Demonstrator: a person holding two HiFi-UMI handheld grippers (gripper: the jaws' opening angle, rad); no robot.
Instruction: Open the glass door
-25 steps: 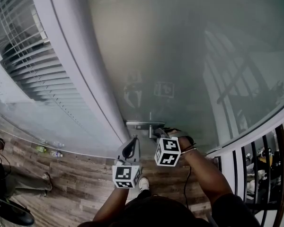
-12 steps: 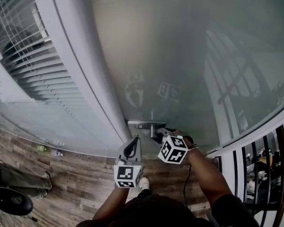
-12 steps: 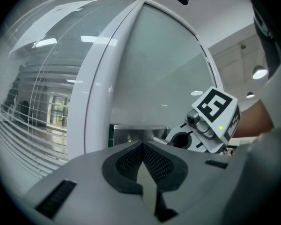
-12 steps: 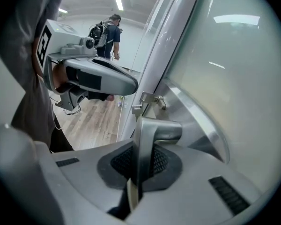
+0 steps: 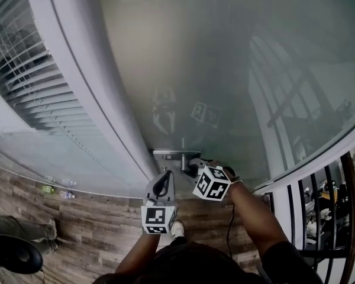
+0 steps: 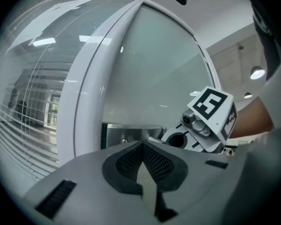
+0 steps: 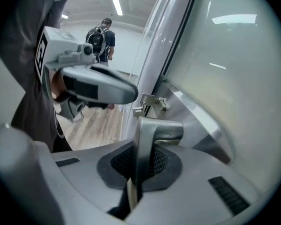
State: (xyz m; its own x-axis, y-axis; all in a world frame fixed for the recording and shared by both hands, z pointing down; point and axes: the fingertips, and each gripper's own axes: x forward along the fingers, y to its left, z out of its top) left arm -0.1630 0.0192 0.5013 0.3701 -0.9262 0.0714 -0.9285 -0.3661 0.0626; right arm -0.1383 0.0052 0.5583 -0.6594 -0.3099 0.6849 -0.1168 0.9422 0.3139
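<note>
Since a second ago the right gripper has rolled on the door handle, so its marker cube now sits tilted, one corner turned toward the glass. The person's shoe far to the left of the handle has slid lower in the head view.

Far left of the handle, slatted blinds show behind a glass panel. Nearer to it, the broad white door frame runs down to the wood floor.

Just left of the handle and a little short of it is the left gripper, held level. In its own view its jaws are pressed together with nothing between them, and the handle's metal plate lies just beyond their tips.

The handle is a silver lever on the frosted glass door, close to the door's left edge beside the frame. The door stands shut against the frame.

The right gripper comes at the handle from the right, angled downward. Its jaws are clamped narrow on the lever, which rises from between the pads and bends toward the door.

Far right of the handle, past the door's edge, stands a dark railing.
</note>
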